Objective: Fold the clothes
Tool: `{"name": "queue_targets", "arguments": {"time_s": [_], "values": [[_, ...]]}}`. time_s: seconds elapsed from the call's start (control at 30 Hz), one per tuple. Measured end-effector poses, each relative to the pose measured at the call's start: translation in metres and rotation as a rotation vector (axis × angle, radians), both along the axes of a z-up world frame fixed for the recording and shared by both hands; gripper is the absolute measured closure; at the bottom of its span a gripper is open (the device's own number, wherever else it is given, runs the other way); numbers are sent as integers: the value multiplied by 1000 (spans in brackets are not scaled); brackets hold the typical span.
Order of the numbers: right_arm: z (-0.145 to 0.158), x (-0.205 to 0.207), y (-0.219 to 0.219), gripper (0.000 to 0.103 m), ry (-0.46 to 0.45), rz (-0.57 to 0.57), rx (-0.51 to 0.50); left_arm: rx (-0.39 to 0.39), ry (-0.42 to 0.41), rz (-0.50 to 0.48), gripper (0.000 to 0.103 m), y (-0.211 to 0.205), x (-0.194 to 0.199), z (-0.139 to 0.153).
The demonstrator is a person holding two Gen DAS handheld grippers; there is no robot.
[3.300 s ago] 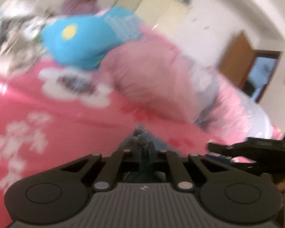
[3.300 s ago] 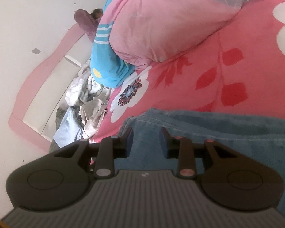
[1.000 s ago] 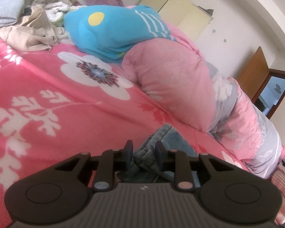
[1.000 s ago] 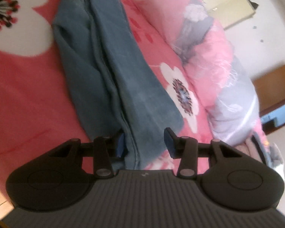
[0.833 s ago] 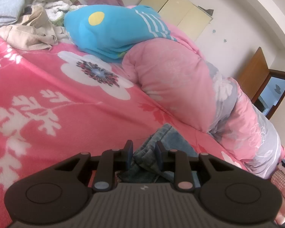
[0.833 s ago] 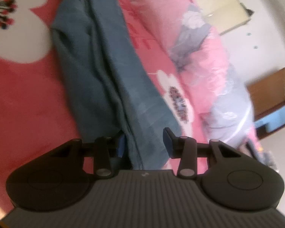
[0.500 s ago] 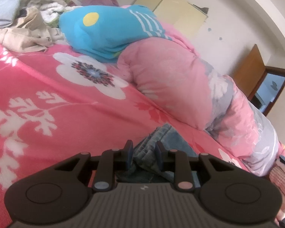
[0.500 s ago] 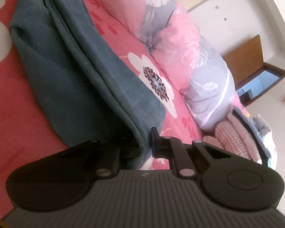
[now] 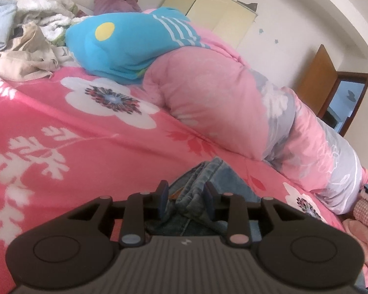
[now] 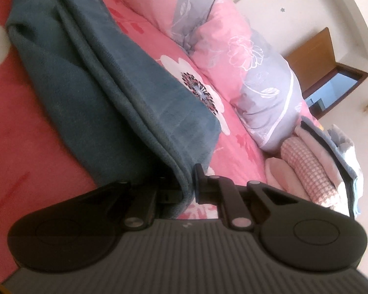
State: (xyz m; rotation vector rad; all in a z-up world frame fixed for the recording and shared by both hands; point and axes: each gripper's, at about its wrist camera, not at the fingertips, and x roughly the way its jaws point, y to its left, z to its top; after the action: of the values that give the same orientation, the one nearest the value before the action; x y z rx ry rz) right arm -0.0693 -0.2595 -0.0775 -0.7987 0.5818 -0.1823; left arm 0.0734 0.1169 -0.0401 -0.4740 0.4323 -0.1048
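From the left wrist view, we judge that we are mid-fold on the jeans (image 9: 203, 186), which lie on the pink flowered blanket (image 9: 61, 132) just short of the rolled quilt (image 9: 223, 103). The left gripper (image 9: 186, 197) has a bunched end of the denim between its fingers; its jaws are opening, set fairly narrow, and we cannot tell whether the pads press the cloth.

From the right wrist view, the right gripper (image 10: 187, 183) is pinched tight on the seamed edge of the jeans (image 10: 125, 78), which stretch away across the blanket (image 10: 14, 127). Next, we think, that held end must be carried over toward the other end, keeping the edges lined up.
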Motion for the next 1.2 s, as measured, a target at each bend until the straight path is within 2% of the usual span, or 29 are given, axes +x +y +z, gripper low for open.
{"name": "queue_targets", "arguments": {"time_s": [0.2,0.33,0.4,0.5,0.6,0.7,0.77,0.83,0.87,0.97,1.0,1.1,1.2], "values": [[-1,-14,2,91,13,66,-22,10,-16,19,67,3,-7,4],[6,-37,-2,75,11,159,-34,44,-78,56,67,2,-19,13],[15,-48,-11,68,0,174,38,65,-115,69,67,-1,-24,20],[36,-64,-34,62,-26,223,289,106,-157,53,67,-12,-30,33],[55,-69,-55,63,-65,246,526,141,-161,-11,67,-28,-29,40],[68,-51,-79,64,-102,209,777,180,-127,-63,67,-44,-22,37],[71,-33,-90,72,-124,185,896,209,-93,-79,68,-51,-17,31],[68,-17,-99,77,-120,176,961,241,-53,-71,74,-53,-12,19],[60,-11,-101,77,-89,174,970,247,-49,-66,80,-51,-12,14],[23,4,-104,78,45,191,967,227,-50,-66,82,-47,-12,12],[18,-2,-107,78,9,219,972,227,-50,-66,82,-47,-12,12],[34,8,-109,80,45,216,970,233,-53,-64,81,-46,-13,12],[58,28,-125,80,-42,215,986,225,-54,-64,81,-45,-13,12]]}}
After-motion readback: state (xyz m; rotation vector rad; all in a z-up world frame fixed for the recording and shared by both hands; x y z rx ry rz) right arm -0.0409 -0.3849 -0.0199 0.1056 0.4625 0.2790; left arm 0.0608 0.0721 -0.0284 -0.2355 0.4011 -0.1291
